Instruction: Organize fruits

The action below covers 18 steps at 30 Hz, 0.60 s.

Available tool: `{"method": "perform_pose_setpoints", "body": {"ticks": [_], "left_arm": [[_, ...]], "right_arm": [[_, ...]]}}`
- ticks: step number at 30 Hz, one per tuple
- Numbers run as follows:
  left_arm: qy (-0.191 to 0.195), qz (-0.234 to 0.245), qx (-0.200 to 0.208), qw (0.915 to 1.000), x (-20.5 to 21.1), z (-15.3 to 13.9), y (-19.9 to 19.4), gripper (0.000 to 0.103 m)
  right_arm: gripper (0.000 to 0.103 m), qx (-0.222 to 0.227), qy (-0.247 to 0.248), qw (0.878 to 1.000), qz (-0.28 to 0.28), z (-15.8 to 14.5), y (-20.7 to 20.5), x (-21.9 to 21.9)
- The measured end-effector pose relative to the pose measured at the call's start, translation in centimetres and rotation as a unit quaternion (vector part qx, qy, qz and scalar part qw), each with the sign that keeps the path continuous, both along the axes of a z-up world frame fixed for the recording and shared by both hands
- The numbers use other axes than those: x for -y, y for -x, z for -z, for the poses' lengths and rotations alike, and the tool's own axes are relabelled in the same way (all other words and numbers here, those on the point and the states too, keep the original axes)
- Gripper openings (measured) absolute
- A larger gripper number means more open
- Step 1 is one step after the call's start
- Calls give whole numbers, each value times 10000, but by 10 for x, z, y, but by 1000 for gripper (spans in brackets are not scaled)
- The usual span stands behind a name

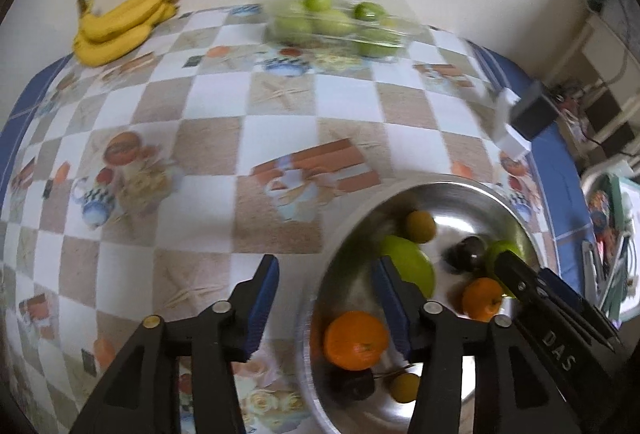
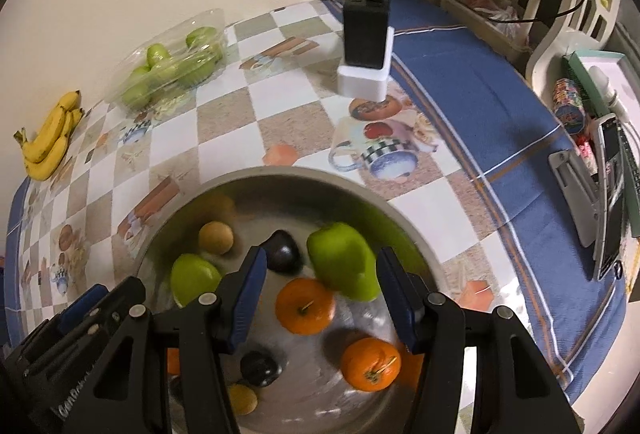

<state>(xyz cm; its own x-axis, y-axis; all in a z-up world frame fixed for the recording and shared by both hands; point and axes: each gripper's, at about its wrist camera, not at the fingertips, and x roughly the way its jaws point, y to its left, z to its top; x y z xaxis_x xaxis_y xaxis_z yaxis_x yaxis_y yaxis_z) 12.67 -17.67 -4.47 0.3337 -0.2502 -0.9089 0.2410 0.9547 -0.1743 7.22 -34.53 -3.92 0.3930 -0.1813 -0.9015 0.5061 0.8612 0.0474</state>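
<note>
Hovering right gripper (image 2: 320, 298) over steel bowl (image 2: 404, 222), jaws standing partly apart, gripping nothing. Am seeing nearer orange (image 2: 306, 306) lying directly between and below its pads; green apple (image 2: 344, 260) just beyond, touching it, long axis tilting toward right jaw. Left gripper (image 1: 328, 308) straddling bowl's left rim, also partly apart and empty, so I'm judging right hand nearer to fruit. Farther out: dark plum (image 2: 283, 251), clear tray of green apples (image 2: 172, 68), bananas (image 2: 50, 140) near wall.
</note>
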Motion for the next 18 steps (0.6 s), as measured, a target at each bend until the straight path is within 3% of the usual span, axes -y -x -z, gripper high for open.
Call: {"method": "perform_pose_setpoints", "body": {"ticks": [9, 13, 15, 18], "left_arm": [[-434, -701, -168, 9965, -41, 15, -9, 75], [-560, -945, -213, 9937, -57, 22, -9, 82], [-616, -1031, -212, 9925, -64, 24, -8, 86], [-701, -1123, -160, 9911, -71, 25, -6, 95]], "right_arm": [[75, 3, -76, 9993, -355, 1, -4, -21], [77, -13, -109, 9988, -473, 4, -4, -28], [85, 12, -158, 9986, -510, 4, -3, -31], [89, 130, -221, 9980, -576, 2, 0, -35]]}}
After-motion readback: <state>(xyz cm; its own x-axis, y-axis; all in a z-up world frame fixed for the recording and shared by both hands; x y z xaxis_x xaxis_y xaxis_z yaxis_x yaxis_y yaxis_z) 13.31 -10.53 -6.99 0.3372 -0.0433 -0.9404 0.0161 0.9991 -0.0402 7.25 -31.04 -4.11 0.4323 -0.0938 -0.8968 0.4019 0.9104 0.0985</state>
